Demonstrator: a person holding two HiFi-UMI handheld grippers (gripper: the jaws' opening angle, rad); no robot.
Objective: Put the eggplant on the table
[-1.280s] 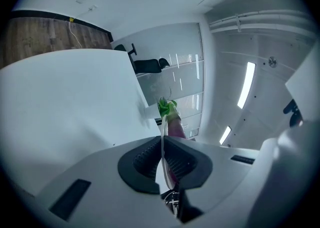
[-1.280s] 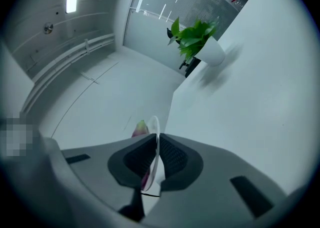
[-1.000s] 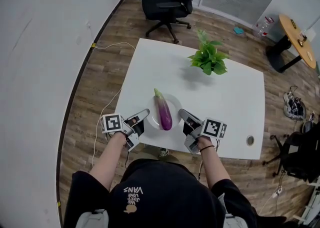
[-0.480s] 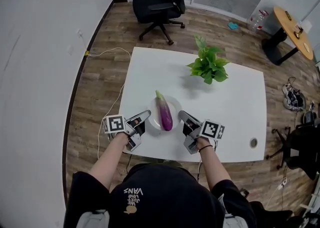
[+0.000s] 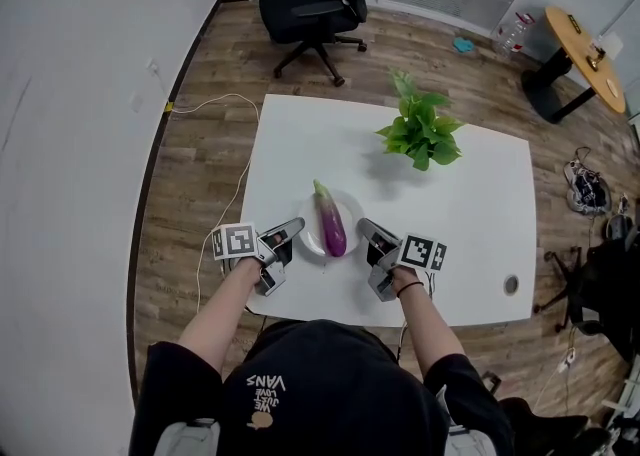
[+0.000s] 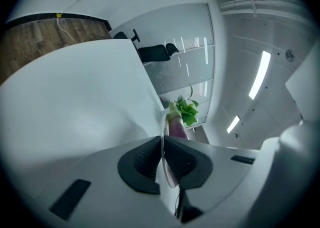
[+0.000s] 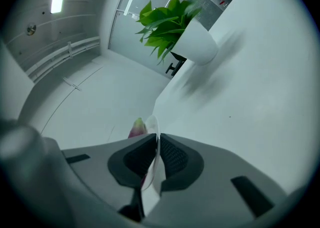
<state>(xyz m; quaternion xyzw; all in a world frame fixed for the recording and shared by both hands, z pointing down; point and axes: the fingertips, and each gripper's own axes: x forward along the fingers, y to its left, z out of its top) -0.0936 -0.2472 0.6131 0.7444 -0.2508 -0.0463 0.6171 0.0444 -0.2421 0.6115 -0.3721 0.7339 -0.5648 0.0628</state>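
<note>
eggplant (image 5: pixel 331 227) 1 | plate (image 5: pixel 309 240) 1 | plant (image 5: pixel 420 130) 1 | left tool (image 5: pixel 289 236), right tool (image 5: pixel 370 237): 2

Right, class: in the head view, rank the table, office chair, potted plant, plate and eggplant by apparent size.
1. table
2. office chair, though it stands farther away
3. potted plant
4. plate
5. eggplant

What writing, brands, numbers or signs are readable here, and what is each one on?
"VANS": on the person's black shirt, upside down in the head view.
Smaller print beside it: too small to read.
Marker cubes: black-and-white square patterns, no words.
Nothing else is readable.
</note>
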